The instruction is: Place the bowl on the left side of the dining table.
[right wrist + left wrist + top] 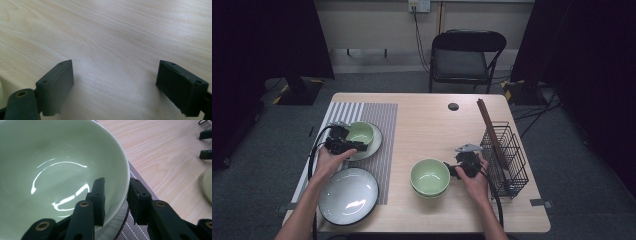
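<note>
In the high view, the left tongs (357, 145) are seen at centre left of the frame, set on the rim of a pale green bowl (360, 132) that sits on a grey plate (374, 143) on the striped placemat (382, 120). In the left gripper view the bowl (57, 167) occupies the upper left, and its wall is straddled by the left tongs (116, 197): one jaw is placed inside the bowl and the other outside, at a narrow spread; whether the pads press on the wall cannot be told with certainty, as a thin gap seems to be left at the outer jaw. A larger grey plate (348, 195) is seen at lower left of the high view, just below the person's left hand (329, 162). The right tongs (451, 170) are held just right of centre, beside a stack of green bowls (430, 177) on the bench (432, 120), with a black wire rack (507, 155) at the right holding a long brown stick (490, 127). In the right gripper view the right tongs (115, 82) are spread wide over bare wood, with nothing between the jaws.
</note>
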Tool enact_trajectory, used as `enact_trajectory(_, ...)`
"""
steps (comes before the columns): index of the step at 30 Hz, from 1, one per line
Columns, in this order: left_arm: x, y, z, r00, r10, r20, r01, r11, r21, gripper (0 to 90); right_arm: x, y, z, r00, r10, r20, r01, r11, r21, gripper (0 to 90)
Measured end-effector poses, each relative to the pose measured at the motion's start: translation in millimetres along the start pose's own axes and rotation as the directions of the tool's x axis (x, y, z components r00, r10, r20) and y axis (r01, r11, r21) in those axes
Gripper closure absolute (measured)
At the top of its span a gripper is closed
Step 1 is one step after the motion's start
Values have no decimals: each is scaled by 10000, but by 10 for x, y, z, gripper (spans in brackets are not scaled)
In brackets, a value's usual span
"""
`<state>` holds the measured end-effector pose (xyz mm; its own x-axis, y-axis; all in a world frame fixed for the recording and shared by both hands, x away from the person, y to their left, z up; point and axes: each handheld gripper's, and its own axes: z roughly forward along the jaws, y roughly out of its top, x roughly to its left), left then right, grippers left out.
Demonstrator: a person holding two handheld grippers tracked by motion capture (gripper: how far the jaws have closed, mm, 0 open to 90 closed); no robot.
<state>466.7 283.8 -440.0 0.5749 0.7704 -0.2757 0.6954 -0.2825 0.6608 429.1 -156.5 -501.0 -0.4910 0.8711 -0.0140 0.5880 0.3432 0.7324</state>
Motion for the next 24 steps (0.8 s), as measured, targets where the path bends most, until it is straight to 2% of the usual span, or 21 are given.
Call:
enact_trajectory(4,15,-6,-9,10000,-71,-56,70,9999,-112,704,0,0,0,10000,3,2,-3,10000,3,137)
enact_trajectory(8,53,0,13,9997,-176,196,180,9996,-206,713,0,0,0,10000,0,1,0,10000,1,137)
enact_trajectory(13,66,-2,28,9993,-292,237,296,9993,-208,704,1,0,0,10000,6,1,-6,10000,6,137)
enact_trajectory(16,58,2,-5,9992,-249,297,257,9993,-286,673,0,0,0,10000,1,0,-1,10000,2,137)
enact_trajectory(17,51,5,-25,9996,-220,204,228,9990,-374,654,0,0,0,10000,5,1,-5,10000,6,137)
enact_trajectory(20,50,2,-103,9980,-298,565,344,9959,-833,583,0,0,-1,10000,-6,-9,6,10000,9,137)
enact_trajectory(24,27,-5,-233,9998,-65,182,85,9935,-1132,513,0,0,-1,10000,-7,-9,7,10000,10,137)
